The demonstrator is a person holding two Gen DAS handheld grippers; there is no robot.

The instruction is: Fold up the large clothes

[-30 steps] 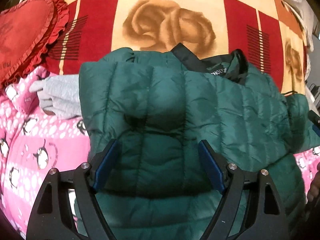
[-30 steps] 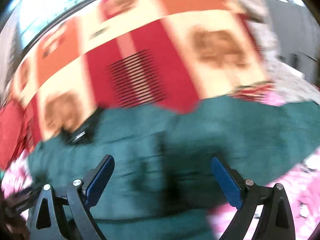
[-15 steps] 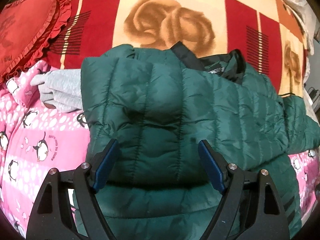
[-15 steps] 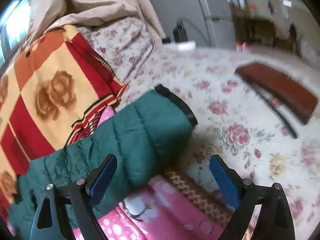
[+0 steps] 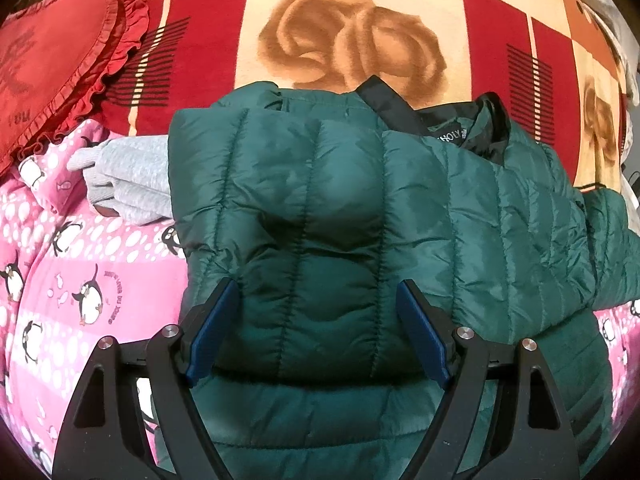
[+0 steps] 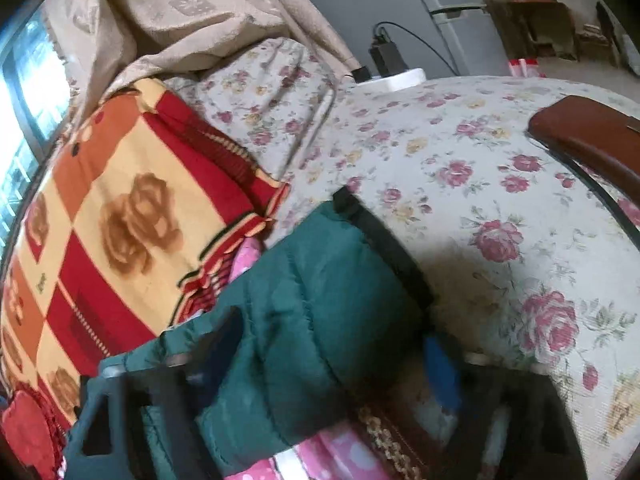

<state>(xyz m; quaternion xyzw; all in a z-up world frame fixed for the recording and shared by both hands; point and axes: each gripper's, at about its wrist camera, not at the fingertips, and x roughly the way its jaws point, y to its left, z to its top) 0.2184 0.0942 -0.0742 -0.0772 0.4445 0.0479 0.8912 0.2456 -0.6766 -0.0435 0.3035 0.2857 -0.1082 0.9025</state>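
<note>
A dark green quilted puffer jacket (image 5: pixel 360 216) lies on the bed, one side folded over its body, black collar at the top. My left gripper (image 5: pixel 318 328) is open and hovers just above the folded part, holding nothing. In the right wrist view the jacket's sleeve (image 6: pixel 316 312) with a black cuff stretches out over the floral sheet. My right gripper (image 6: pixel 332 360) is open, blurred by motion, with its fingers on either side of the sleeve; I cannot tell if they touch it.
A red and cream rose blanket (image 5: pixel 352 40) lies behind the jacket. A red heart cushion (image 5: pixel 52 56), a grey garment (image 5: pixel 128 180) and a pink penguin quilt (image 5: pixel 80 280) are at the left. A floral sheet (image 6: pixel 500 184) and a brown object (image 6: pixel 592 140) are at the right.
My right gripper has swung away from the jacket's body to the outstretched sleeve and come down close over it. My left gripper has hardly moved.
</note>
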